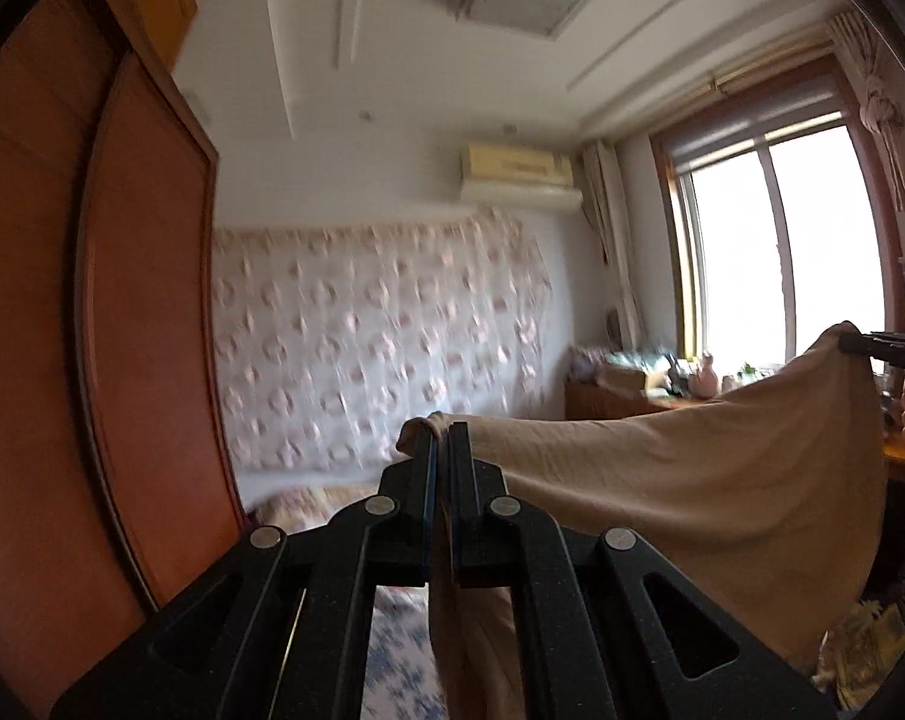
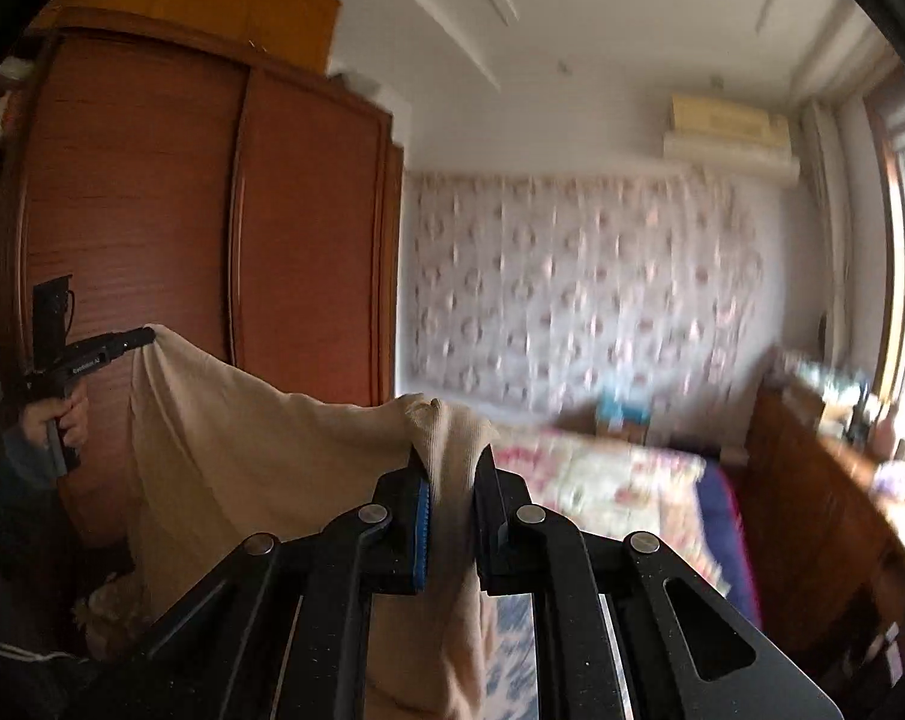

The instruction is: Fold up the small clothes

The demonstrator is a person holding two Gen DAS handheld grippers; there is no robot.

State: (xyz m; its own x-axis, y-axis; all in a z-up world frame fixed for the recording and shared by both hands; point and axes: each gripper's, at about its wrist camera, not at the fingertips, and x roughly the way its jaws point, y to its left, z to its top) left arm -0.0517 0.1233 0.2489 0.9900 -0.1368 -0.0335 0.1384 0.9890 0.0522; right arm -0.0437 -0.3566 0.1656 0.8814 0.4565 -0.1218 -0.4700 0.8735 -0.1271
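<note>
Both pinched tight: left hand-held gripper (image 1: 443, 438) and right hand-held gripper (image 2: 452, 450) each clamp a corner of the beige garment (image 1: 662, 480), stretched midair between them. Thin bite on the left, could slip out.

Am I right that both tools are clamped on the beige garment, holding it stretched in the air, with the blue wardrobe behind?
Not quite: the wardrobe is reddish-brown wood, not blue, as the right wrist view shows. The rest holds: the left tool and right tool are both clamped on the beige garment, which hangs stretched between them in the air.
</note>
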